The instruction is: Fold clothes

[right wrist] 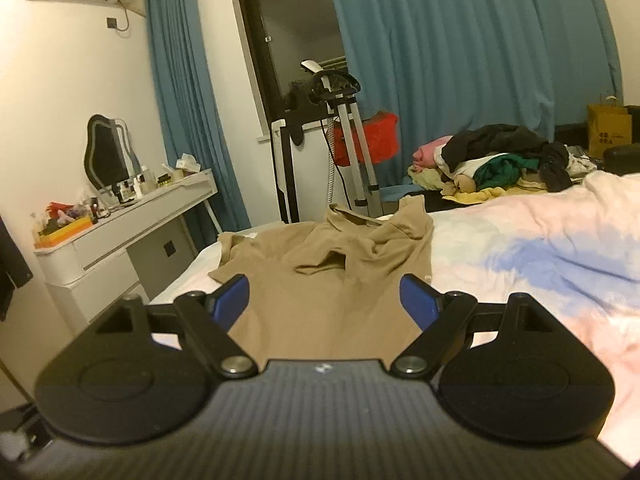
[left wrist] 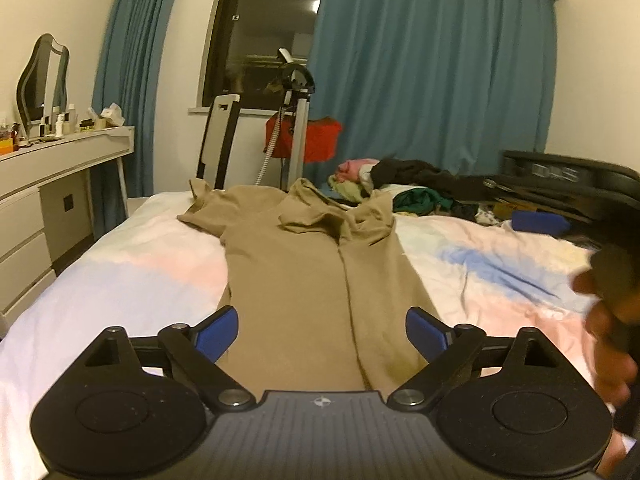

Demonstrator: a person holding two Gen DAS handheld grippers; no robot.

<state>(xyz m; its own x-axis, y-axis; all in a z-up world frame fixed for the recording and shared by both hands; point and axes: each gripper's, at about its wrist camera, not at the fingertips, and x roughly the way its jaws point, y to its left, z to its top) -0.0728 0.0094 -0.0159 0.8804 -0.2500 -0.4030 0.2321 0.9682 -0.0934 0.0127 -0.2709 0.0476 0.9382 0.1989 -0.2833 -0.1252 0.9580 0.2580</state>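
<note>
I have both tools hovering over the near end of the tan shirt (left wrist: 288, 264), which lies lengthwise on the bed (left wrist: 120, 280), its hem toward me and its collar toward the far edge. The right side of the shirt is turned in over the body, leaving a long crease down the middle, and the right sleeve sits bunched near the collar. The left sleeve is spread out toward the bed's far left corner. So the shirt is partly folded in thirds, one side in and one side out.

My left gripper (left wrist: 322, 330) is released, its blue pads wide apart and straddling the hem with nothing between them. My right gripper (right wrist: 324, 296) is released too, pads apart above the lower body of the shirt, holding nothing. A hand (left wrist: 612, 320) shows blurred at the right edge of the left camera's view.

To do this fold well, I judge the open left side needs to come across next, matching the crease already there. I would pinch one layer only, at the left hem corner and at the left shoulder, and lift both ends level so the edge stays straight. The bunched sleeve near the collar wants flattening, or it will leave a lump. The heap of clothes (right wrist: 500, 160) waits at the far right corner.
</note>
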